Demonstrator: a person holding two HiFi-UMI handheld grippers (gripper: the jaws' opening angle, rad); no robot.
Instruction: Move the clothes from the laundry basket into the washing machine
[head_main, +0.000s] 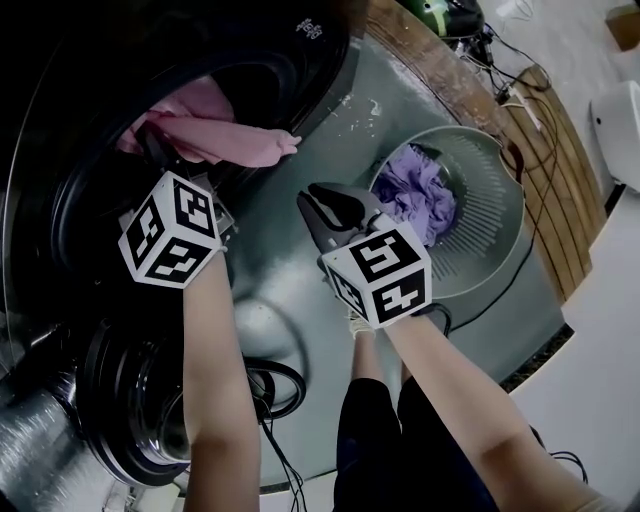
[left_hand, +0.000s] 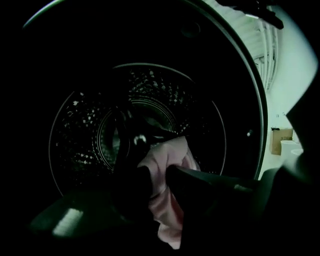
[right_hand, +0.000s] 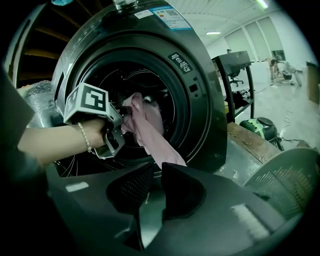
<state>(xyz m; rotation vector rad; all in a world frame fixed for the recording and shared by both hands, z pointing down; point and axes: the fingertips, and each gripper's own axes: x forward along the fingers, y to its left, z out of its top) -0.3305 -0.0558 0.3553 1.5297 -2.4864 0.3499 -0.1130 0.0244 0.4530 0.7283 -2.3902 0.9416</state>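
Right gripper (right_hand: 156, 170): jaws together, nothing between them. It hangs above the floor between the laundry basket (head_main: 500, 220) and the machine front. Judged idle, parked near the basket so the next pick is a short reach.

Laundry basket: on the floor just right of the right gripper. Purple clothes (head_main: 415, 190) lie bunched inside, so the task is partway done at best.

Left gripper (left_hand: 159, 175): jaws clamped on the pink garment (left_hand: 167, 155), with cloth pinched between the pads and the rest hanging loose below. The grip is near one end; probably chosen so the tail trails free and follows the gripper in.

Pink garment: held at the mouth of the washing machine (right_hand: 200, 100), partly across the door opening, its tail draped over the lower rim in the right gripper view. Not yet fully inside.

Drum (left_hand: 85, 125): perforated wall visible straight ahead of the left jaws. Too dark to tell whether any clothes lie in it. The gripper points into the opening, which suits a release deeper in, so the tail does not slip back out over the rim.
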